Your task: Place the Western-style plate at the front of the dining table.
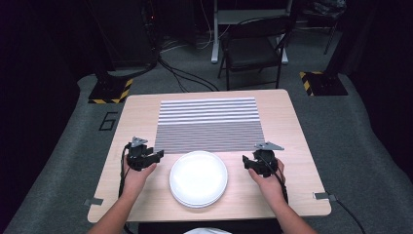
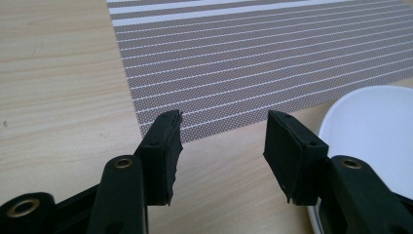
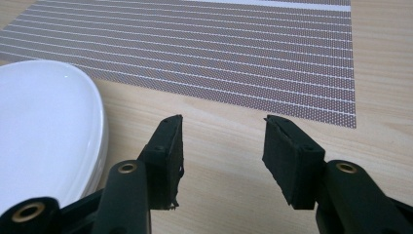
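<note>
A stack of white plates [image 1: 198,178] sits at the near middle of the wooden table [image 1: 292,122], just in front of a grey striped placemat [image 1: 209,124]. My left gripper [image 1: 157,155] rests left of the plates, open and holding nothing; in its own view the left gripper [image 2: 223,136] faces the placemat [image 2: 253,58] corner, with the plate [image 2: 375,131] at right. My right gripper [image 1: 247,162] rests right of the plates, also open and holding nothing. Its own view has the right gripper [image 3: 223,139] over bare wood, the plate [image 3: 44,126] at left and the placemat [image 3: 219,53] ahead.
A black folding chair [image 1: 255,46] stands beyond the table's far edge, with cables on the grey floor. Two black stand bases with yellow-black tape [image 1: 111,91] [image 1: 322,83] flank the far corners. Bare wood lies on both sides of the placemat.
</note>
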